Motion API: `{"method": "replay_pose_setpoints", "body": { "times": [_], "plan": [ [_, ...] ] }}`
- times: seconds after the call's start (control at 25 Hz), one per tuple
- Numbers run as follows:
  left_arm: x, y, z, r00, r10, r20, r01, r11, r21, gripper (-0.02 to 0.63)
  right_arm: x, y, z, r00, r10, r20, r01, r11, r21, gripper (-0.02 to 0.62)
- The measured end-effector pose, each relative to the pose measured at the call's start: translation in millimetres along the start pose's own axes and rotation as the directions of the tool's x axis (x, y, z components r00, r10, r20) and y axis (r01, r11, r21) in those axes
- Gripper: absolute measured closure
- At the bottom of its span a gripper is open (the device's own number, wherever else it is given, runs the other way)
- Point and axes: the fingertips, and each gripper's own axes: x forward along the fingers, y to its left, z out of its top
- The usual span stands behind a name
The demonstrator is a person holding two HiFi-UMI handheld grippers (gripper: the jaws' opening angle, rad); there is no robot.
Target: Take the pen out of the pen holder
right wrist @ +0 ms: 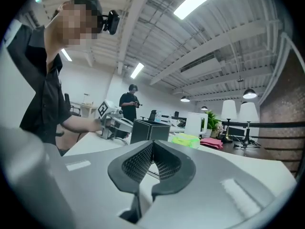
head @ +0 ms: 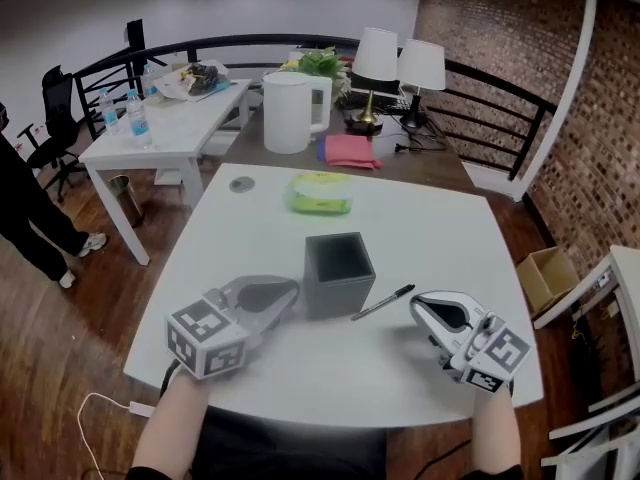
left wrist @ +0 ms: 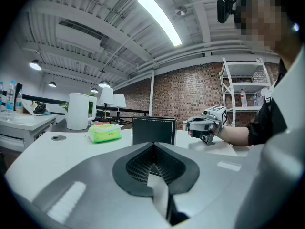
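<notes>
The dark square pen holder [head: 339, 271] stands upright in the middle of the white table [head: 430, 228], and its inside looks dark. A black pen [head: 383, 302] lies flat on the table just to its right. My left gripper [head: 290, 293] rests at the holder's left side with its jaws shut and nothing between them. In the left gripper view the holder [left wrist: 153, 130] stands straight ahead of the left gripper [left wrist: 153, 146]. My right gripper [head: 418, 303] is shut and empty, close to the pen's near end. From the right gripper [right wrist: 152, 144] the holder [right wrist: 148, 130] is seen ahead.
A green pack [head: 320, 192] lies beyond the holder. Further back are a white jug [head: 290, 112], a pink cloth [head: 350, 150] and two lamps [head: 378, 63]. A side table with bottles [head: 135, 118] and a standing person [head: 25, 203] are at left. A cardboard box [head: 548, 276] sits on the floor at right.
</notes>
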Motion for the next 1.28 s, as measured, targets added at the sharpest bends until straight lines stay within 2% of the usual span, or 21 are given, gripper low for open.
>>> {"method": "replay_pose_setpoints", "body": {
  "times": [0.16, 0.28, 0.36, 0.52, 0.88, 1.28],
  "plan": [
    [1, -1, 0, 1.000, 0.004, 0.004, -0.004, 1.000, 0.001, 0.606, -10, -12, -6, 1.000, -0.020, 0.019, 0.018, 0.996, 0.092, 0.583],
    [0, -1, 0, 1.000, 0.005, 0.003, -0.005, 1.000, 0.001, 0.606, -11, -11, -14, 1.000, 0.017, 0.018, -0.020, 0.980, 0.200, 0.583],
    [-1, -1, 0, 1.000, 0.005, 0.003, -0.005, 1.000, 0.002, 0.606, -6, -5, -20, 0.998, 0.057, -0.015, -0.052, 0.972, 0.229, 0.583],
    [0, 0, 2, 1.000, 0.007, 0.003, -0.007, 1.000, 0.001, 0.606, 1, 6, -21, 0.991, 0.128, -0.030, -0.118, 0.967, 0.227, 0.583],
    [1, 0, 1, 1.000, 0.007, 0.002, -0.007, 1.000, 0.001, 0.606, 1, 14, -21, 0.984, 0.175, -0.024, -0.165, 0.961, 0.223, 0.583],
    [0, 0, 0, 1.000, 0.006, 0.002, -0.006, 1.000, 0.001, 0.606, 2, 17, -20, 0.981, 0.191, -0.022, -0.181, 0.958, 0.221, 0.584]
  ]
}}
